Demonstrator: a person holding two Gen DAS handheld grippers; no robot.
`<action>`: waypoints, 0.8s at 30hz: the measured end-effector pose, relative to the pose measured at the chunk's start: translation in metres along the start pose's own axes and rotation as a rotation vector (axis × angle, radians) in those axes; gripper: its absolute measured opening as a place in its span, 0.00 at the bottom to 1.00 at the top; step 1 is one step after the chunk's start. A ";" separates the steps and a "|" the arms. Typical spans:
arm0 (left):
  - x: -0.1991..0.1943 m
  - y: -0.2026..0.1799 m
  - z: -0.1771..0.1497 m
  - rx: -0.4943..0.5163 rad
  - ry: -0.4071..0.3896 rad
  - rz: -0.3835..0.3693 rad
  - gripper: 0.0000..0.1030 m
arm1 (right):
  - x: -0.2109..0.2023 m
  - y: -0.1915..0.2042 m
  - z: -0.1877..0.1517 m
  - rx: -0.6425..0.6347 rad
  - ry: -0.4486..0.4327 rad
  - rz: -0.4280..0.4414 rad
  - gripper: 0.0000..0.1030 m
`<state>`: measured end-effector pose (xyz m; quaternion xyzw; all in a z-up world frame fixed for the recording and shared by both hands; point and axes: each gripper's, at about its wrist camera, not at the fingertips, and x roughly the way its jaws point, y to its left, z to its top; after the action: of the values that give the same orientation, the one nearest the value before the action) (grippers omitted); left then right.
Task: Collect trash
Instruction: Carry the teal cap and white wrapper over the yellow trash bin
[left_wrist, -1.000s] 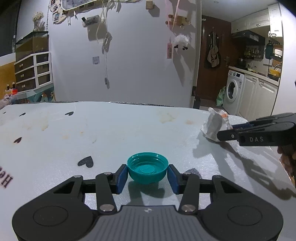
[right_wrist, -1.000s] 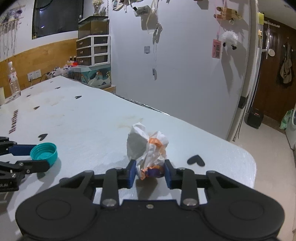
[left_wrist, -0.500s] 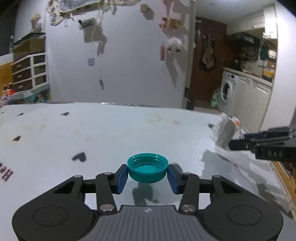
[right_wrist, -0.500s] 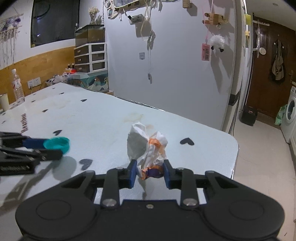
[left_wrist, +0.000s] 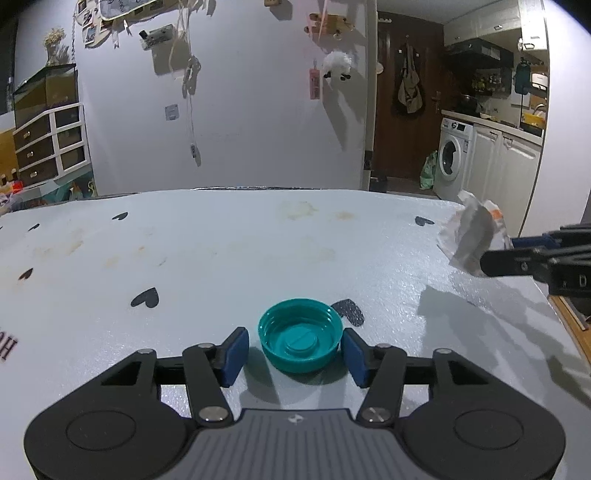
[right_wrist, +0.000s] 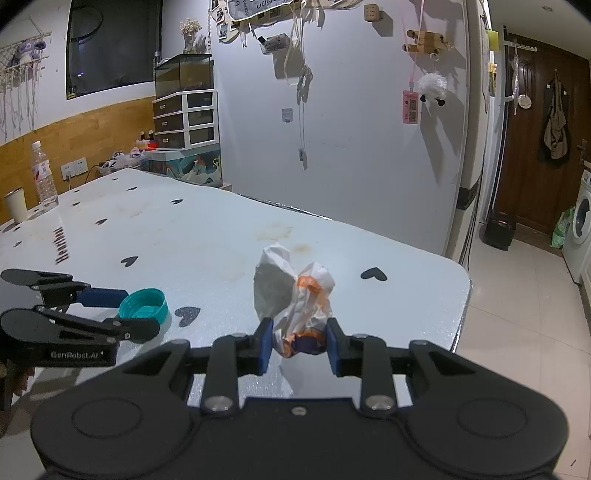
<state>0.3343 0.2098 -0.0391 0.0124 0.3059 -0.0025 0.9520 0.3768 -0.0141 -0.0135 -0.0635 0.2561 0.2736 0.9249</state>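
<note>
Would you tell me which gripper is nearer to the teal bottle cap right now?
Left. The left gripper has the teal bottle cap between its open fingers; the right gripper, clamped on the crumpled wrapper, is off to the cap's right.

Your left camera sits low over the bench (left_wrist: 221, 251), close behind its hand-held gripper (left_wrist: 293, 350), facing the white wall (left_wrist: 240, 110) and the kitchen doorway. Your right camera looks from the bench's right end toward the same wall. Both views share the teal cap (right_wrist: 144, 304), the crumpled wrapper (left_wrist: 474, 240) and each other's fingers.
</note>
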 end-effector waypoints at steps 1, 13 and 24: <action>0.000 0.000 0.000 0.000 0.000 -0.001 0.48 | 0.000 0.000 -0.001 0.001 0.000 0.000 0.30; -0.026 -0.015 0.005 -0.019 -0.063 0.008 0.48 | -0.022 -0.005 -0.016 0.037 -0.012 -0.013 0.30; -0.057 -0.067 -0.003 -0.018 -0.099 -0.051 0.48 | -0.080 -0.017 -0.033 0.063 -0.055 -0.063 0.30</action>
<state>0.2854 0.1430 -0.0093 -0.0040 0.2588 -0.0245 0.9656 0.3139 -0.0751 -0.0011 -0.0346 0.2371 0.2379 0.9413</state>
